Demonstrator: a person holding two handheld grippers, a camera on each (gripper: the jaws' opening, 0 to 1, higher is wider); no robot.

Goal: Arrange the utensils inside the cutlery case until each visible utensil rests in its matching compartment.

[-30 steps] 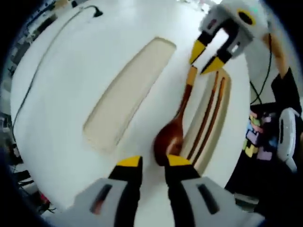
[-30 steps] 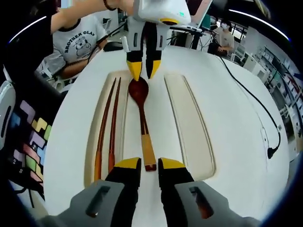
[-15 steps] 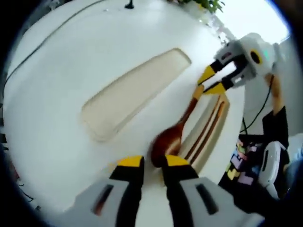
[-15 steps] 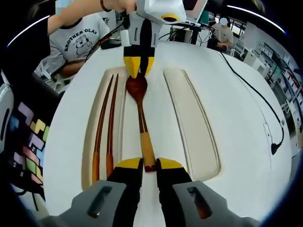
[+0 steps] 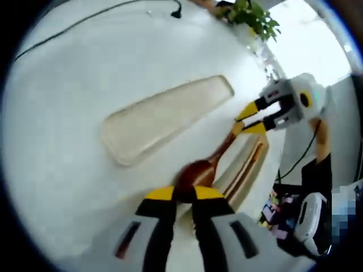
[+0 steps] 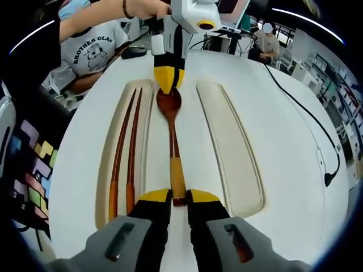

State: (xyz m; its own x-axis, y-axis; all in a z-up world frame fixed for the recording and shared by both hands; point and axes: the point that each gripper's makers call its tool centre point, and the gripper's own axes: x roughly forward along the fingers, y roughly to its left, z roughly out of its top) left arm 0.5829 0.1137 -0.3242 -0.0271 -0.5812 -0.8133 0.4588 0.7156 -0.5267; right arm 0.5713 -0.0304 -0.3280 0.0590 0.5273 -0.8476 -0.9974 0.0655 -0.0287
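Along the left of the right gripper view, two reddish-brown wooden chopsticks point(image 6: 125, 164) lie in their long recess of the white cutlery case point(image 6: 85, 170). Beside them, the dark wooden spoon with a yellow band point(image 6: 173, 156) rests on the ridge between recesses. Over the last second the left gripper point(image 6: 168, 78) has closed onto its bowl, while the right gripper point(image 6: 179, 198) has its jaws narrowed about the handle end. To the right, the wide cream compartment point(image 6: 229, 147) lies vacant, probably the spoon's destination.
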